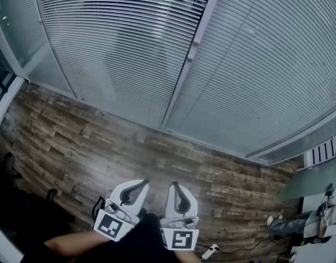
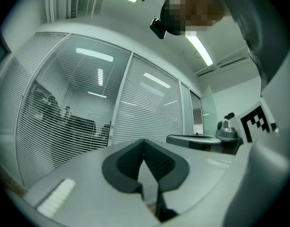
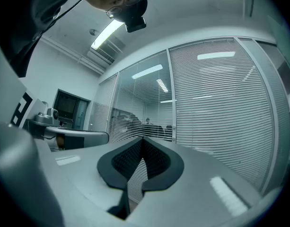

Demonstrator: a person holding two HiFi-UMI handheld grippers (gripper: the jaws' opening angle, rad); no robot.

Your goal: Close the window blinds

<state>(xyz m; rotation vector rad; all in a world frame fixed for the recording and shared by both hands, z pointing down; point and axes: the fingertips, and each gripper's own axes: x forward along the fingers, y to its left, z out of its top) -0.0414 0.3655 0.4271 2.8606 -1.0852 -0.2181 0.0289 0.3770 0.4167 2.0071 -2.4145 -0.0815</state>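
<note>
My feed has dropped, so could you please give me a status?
Left tongs shut, empty. Right tongs shut, empty. Blinds ahead, slats part open, untouched. Path clear.

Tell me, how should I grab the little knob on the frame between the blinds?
Probably pinch its sides, coming straight from the front. The knob sticks out of the upright frame between the two blinds, so only its rim is free. Open one first: the left gripper and right gripper are shut.
</note>
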